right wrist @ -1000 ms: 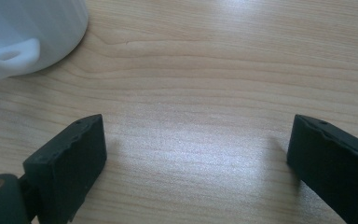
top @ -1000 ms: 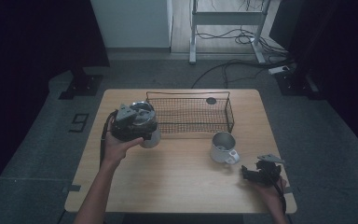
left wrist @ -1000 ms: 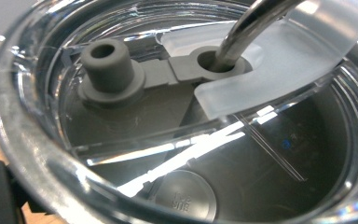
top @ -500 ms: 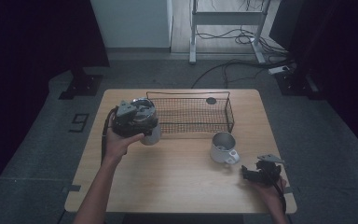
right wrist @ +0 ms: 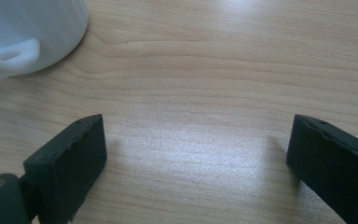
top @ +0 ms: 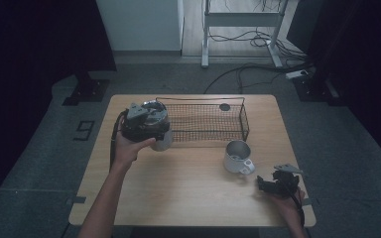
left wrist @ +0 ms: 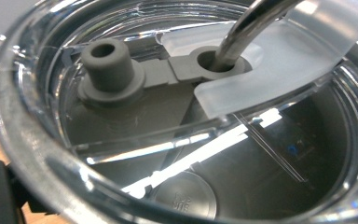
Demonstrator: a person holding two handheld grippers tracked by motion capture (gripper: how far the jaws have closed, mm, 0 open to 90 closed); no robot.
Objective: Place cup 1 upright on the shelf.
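Centrally, a wire basket [top: 206,121] holds one dark disc [top: 224,106].
Left gripper [top: 144,121] clamps a lidded tumbler [top: 162,141]; right gripper [right wrist: 196,158] gapes over the wooden table [top: 188,188] beside the mug [top: 237,157].

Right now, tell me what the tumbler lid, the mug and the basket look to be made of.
Tumbler lid: clear glossy plastic, since bright reflections and the cup's inside show through it; its grey plug looks like matte rubber, and the straw like polished metal.
Mug: smooth white, probably glazed ceramic, though plastic is possible.
Basket: thin dark wire mesh, likely coated metal.
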